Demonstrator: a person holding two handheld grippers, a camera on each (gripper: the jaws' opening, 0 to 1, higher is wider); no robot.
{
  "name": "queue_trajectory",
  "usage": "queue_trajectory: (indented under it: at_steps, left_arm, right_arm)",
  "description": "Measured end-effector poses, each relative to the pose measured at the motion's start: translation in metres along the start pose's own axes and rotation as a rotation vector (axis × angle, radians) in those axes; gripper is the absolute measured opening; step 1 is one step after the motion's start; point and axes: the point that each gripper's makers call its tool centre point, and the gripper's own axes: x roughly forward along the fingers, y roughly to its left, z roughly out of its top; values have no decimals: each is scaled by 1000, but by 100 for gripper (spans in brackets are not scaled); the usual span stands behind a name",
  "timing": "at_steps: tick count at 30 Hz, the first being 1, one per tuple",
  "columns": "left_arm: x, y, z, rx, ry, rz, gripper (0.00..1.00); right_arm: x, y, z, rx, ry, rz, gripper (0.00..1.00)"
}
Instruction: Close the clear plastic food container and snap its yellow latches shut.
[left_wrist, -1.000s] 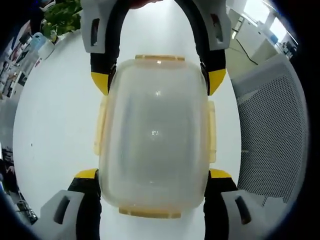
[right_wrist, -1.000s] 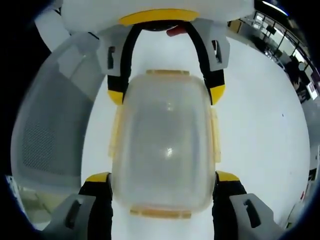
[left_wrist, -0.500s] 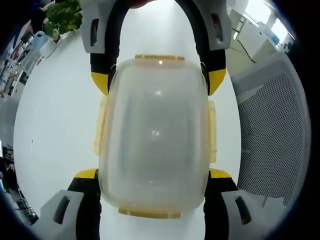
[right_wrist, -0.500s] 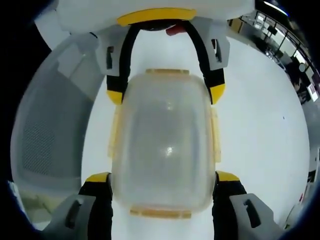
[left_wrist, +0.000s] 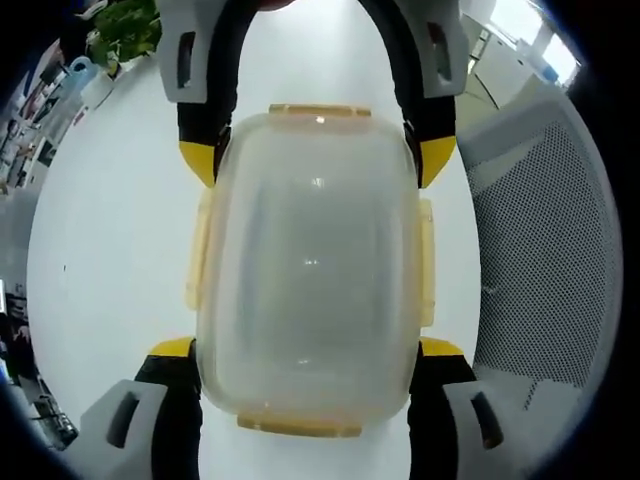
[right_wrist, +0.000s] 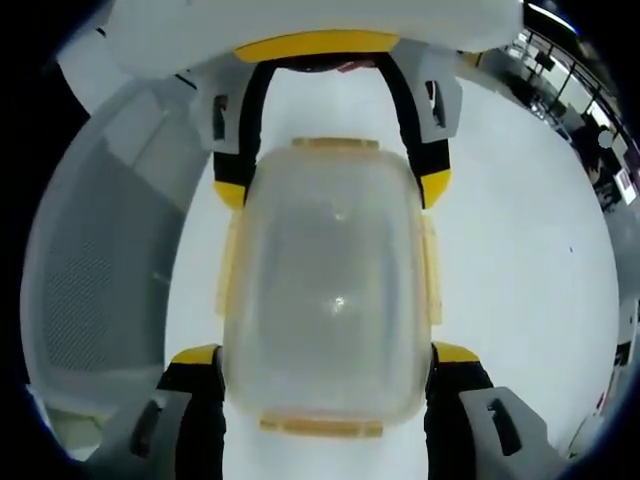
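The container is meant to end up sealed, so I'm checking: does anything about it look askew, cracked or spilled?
Nothing stands out. The clear container sits square between both hand-held grippers, its lid on evenly, on the white table. The yellow latches lie along its sides; no cracks or spills show.

glossy clear plastic container (left_wrist: 310, 270), mesh chair (left_wrist: 540, 260)

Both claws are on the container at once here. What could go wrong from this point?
The clear container is pinched from opposite ends by the left claw and right claw; uneven squeezing may flex the lid or skid it on the smooth white table. The yellow latches might stay unsnapped.
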Motion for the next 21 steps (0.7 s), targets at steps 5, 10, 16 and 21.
queue_trajectory:
  at_steps: [5, 10, 16, 21]
  left_arm:
    - [-1, -1, -6, -14, -1, 1, 86]
    - [-3, -2, -13, -15, -4, -1, 86]
    - [-5, -2, -23, -8, 5, -7, 87]
    - [-6, -1, -31, -20, -1, -8, 87]
  right_arm:
    - [3, 0, 7, -9, 1, 3, 83]
    - [6, 0, 12, -7, 6, 1, 83]
    - [9, 1, 22, 0, -1, -3, 83]
    - [12, 1, 29, -5, 2, 0, 83]
